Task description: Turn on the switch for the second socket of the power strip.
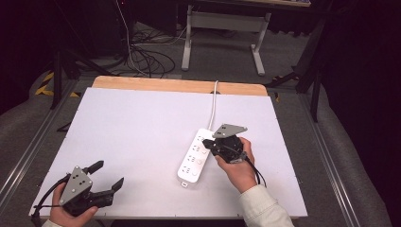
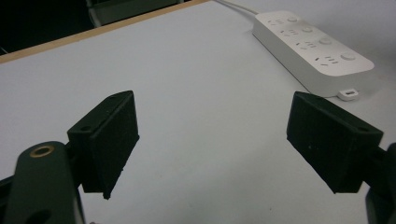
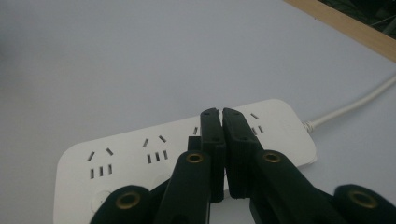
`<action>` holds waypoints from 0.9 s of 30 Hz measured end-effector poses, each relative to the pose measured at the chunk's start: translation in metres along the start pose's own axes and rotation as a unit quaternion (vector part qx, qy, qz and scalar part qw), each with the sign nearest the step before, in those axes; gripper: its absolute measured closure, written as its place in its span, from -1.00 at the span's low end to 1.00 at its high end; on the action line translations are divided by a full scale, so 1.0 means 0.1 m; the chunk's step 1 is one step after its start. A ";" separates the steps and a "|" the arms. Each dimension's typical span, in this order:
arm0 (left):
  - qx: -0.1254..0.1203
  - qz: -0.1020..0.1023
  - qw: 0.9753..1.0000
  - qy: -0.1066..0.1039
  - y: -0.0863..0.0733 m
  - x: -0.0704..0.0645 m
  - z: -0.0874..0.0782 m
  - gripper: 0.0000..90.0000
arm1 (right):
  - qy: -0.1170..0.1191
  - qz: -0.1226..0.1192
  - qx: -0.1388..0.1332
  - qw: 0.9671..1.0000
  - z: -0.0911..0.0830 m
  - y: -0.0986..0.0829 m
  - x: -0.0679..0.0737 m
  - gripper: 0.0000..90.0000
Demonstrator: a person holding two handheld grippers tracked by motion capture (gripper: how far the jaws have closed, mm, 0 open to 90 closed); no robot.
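A white power strip (image 1: 193, 160) with several sockets and round buttons lies right of the table's middle, its white cord (image 1: 213, 101) running to the far edge. My right gripper (image 1: 206, 143) is shut with nothing between its jaws, its tips over the strip's far half. In the right gripper view the closed tips (image 3: 221, 116) sit above the strip (image 3: 135, 156) between two sockets; whether they touch it I cannot tell. My left gripper (image 1: 108, 175) rests open at the near left corner, well apart from the strip. In its own view the left gripper (image 2: 219, 135) faces bare table, the strip (image 2: 313, 46) far ahead.
The white tabletop (image 1: 142, 123) has a wooden strip (image 1: 179, 85) along its far edge. Beyond it, loose cables (image 1: 146, 59) lie on the floor beside the white legs of another table (image 1: 222, 21). Metal rails (image 1: 28, 151) run along both sides.
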State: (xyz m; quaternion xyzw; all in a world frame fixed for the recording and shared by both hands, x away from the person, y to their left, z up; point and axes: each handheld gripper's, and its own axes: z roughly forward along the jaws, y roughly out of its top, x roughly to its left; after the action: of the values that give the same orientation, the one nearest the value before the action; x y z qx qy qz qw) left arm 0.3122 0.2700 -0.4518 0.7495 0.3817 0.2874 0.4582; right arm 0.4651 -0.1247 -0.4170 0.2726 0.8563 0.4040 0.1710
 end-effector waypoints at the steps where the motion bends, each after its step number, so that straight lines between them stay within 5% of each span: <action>1: 0.000 0.000 1.000 0.000 0.00 0.00 0.00 -0.62 | 0.000 0.000 0.000 1.000 -0.01 0.00 0.00 0.94; 11: 0.001 0.002 1.000 0.001 0.00 0.00 0.00 -0.62 | -0.002 -0.007 0.000 1.000 -0.05 0.01 -0.01 0.82; 18: 0.000 0.001 1.000 0.002 0.00 0.01 0.00 -0.62 | -0.007 -0.009 -0.018 1.000 -0.11 0.03 -0.01 0.34; 27: -0.001 -0.002 1.000 0.001 0.00 0.00 0.00 -0.62 | 0.008 0.009 -0.039 0.999 -0.31 0.00 -0.05 -0.02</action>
State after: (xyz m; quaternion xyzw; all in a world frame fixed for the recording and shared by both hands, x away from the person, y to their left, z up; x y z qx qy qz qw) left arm 0.3122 0.2702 -0.4517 0.7482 0.3835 0.2878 0.4586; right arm 0.4535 -0.1458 -0.3974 0.2703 0.8388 0.4405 0.1710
